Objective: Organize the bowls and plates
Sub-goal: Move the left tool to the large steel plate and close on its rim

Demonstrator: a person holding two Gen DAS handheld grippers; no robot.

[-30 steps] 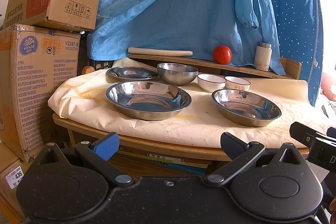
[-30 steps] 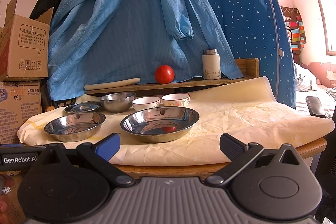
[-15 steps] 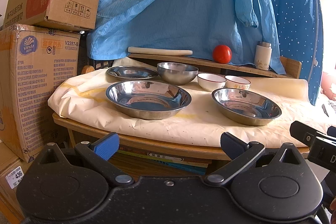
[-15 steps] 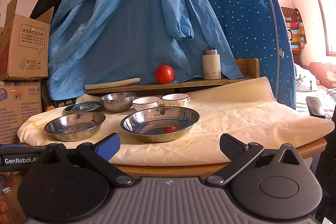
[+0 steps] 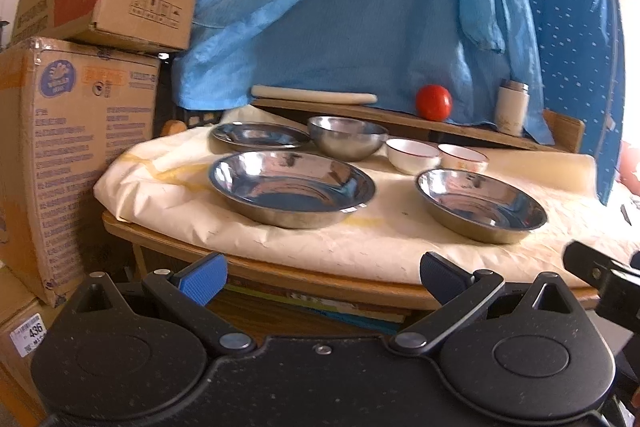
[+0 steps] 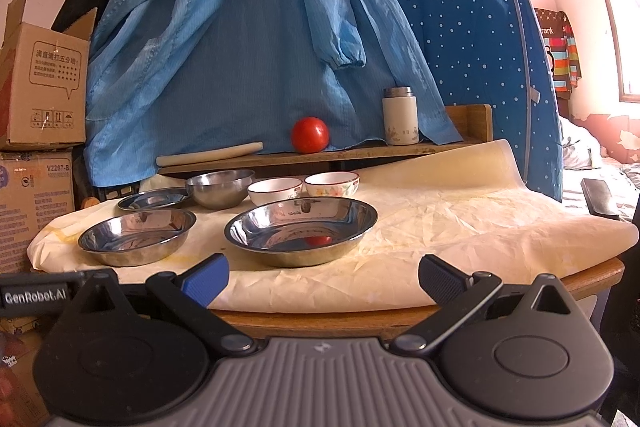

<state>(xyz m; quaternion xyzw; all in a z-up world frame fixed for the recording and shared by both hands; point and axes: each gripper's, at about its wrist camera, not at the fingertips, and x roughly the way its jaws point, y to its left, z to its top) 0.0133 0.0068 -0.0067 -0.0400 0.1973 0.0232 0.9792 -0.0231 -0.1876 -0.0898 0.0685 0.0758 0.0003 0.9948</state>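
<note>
Two wide steel plates sit near the table's front: one on the left [image 5: 292, 187] [image 6: 136, 235] and one on the right [image 5: 480, 203] [image 6: 301, 229]. Behind them are a shallow steel plate [image 5: 259, 135] [image 6: 154, 198], a steel bowl [image 5: 347, 138] [image 6: 219, 187] and two white ceramic bowls [image 5: 412, 155] [image 5: 463, 158] [image 6: 275, 190] [image 6: 333, 183]. My left gripper [image 5: 320, 277] and my right gripper [image 6: 322, 281] are both open and empty, in front of the table's edge.
The table [image 6: 400, 317] is covered with cream paper [image 6: 460, 219]. A wooden shelf [image 6: 360, 151] at the back holds a tomato [image 6: 310, 135], a white flask [image 6: 399, 121] and a rolling pin [image 6: 210, 154]. Cardboard boxes [image 5: 80, 147] stand at the left. Blue garments [image 6: 260, 47] hang behind.
The left wrist view has shifted slightly nearer to the table and is a little blurred. The dishes have not moved. Both grippers stay open.
</note>
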